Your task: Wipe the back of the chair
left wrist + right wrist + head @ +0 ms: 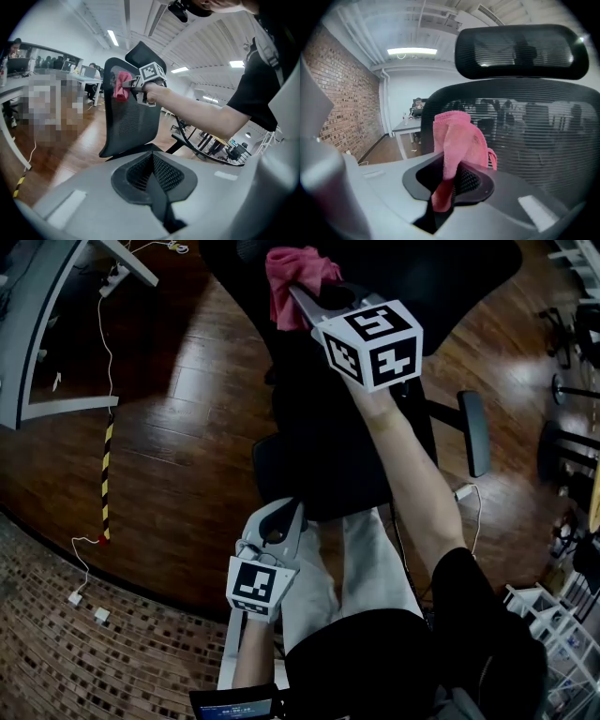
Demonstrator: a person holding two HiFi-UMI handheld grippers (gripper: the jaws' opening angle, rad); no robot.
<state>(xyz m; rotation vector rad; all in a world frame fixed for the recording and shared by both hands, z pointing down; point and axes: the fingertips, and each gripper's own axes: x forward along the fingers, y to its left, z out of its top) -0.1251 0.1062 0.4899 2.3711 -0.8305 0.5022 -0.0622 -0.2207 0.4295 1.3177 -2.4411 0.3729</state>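
- The pink cloth (459,140) is pinched between the jaws of the right gripper (446,185).
- The cloth is held at the upper mesh of the chair back (534,136), just below the headrest (520,51); contact cannot be confirmed.
- The left gripper (154,180) is held low, well apart from the chair back, with its jaws pressed together on nothing.
- The chair is stood on a wooden floor (187,427).

I read no words, numbers or brands anywhere; the white plastic cube (370,343) carried only black coded squares.
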